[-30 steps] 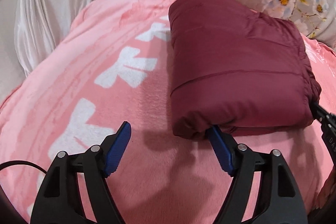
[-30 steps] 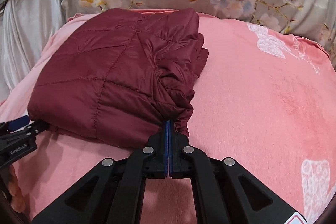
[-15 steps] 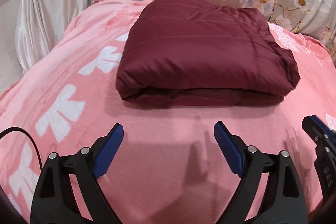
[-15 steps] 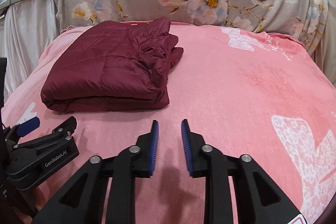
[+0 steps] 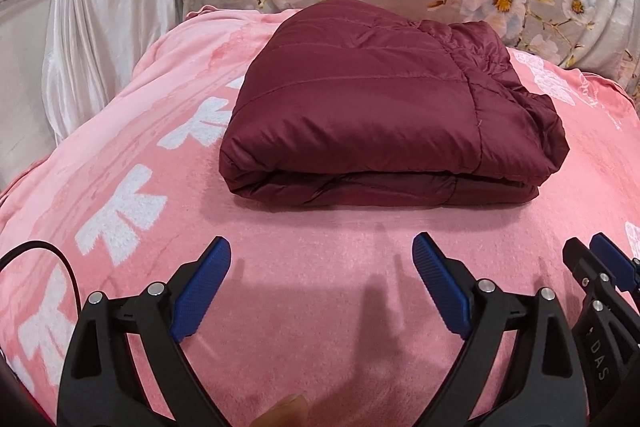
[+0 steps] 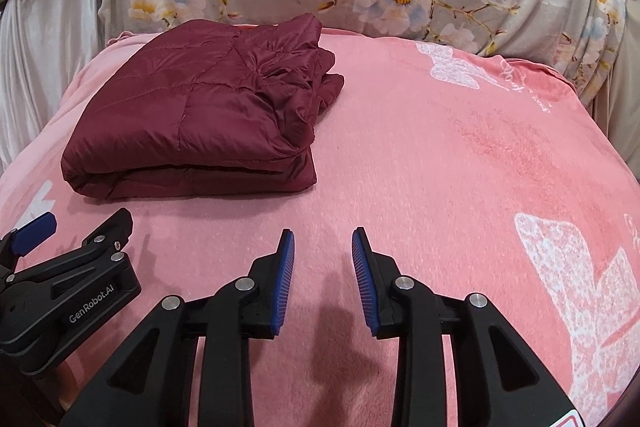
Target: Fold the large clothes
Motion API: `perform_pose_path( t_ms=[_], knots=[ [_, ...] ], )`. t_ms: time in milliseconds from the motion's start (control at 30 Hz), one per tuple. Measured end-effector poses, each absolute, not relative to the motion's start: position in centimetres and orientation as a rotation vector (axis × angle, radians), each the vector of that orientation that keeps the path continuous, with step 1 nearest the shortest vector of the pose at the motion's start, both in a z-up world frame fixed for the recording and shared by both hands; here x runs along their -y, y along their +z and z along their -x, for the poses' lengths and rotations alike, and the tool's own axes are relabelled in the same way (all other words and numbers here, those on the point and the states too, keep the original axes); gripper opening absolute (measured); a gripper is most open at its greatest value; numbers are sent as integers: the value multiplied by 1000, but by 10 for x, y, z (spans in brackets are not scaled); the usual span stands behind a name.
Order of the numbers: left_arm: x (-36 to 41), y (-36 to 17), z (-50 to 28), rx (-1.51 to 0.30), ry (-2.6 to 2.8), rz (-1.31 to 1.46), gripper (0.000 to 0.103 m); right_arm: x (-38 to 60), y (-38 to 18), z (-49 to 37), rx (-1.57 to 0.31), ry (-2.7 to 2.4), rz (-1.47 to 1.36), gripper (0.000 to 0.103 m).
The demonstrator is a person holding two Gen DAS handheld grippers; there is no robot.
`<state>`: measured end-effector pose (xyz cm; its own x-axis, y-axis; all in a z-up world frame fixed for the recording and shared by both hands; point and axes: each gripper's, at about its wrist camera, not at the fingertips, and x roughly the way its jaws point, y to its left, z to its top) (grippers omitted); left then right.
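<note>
Maroon quilted jacket [image 5: 384, 115] lies folded in a thick bundle on the pink blanket [image 5: 320, 307], ahead of both sets of jaws and touching neither. Left gripper [image 5: 322, 267] is spread wide and empty; right gripper [image 6: 322, 263] is parted more narrowly, also empty. The slick, puffy layers look liable to spring apart, especially at the rumpled right edge, and a careless nudge from either jaw could undo the fold.

Left gripper [image 5: 322, 269] held low, jaws spread wide, nothing gripped. Right gripper [image 6: 323, 263] held alongside, jaws parted narrowly, nothing gripped. Blue pads [image 6: 285, 279] seen.
</note>
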<state>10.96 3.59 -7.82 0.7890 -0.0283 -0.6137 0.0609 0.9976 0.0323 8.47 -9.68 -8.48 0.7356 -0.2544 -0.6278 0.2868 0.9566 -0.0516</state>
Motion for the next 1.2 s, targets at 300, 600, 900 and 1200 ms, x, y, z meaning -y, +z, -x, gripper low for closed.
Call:
perform_pose_path(
  t_ms=[300,600,900,1200],
  knots=[
    [-35,-76,-105,-637,-51,-51,90,91,-85,-85,-678,-304,-14,31],
    [-35,-74,-104,-626,-51,-46,90,89,-83,-83,-670,-312,-1,31],
    [-35,-74,-103,-624,-53,-46,90,87,-82,-82,-664,-317,5,31],
    [-35,-71,-102,-619,-53,-45,90,85,-81,-82,-663,-319,21,31]
  ],
)
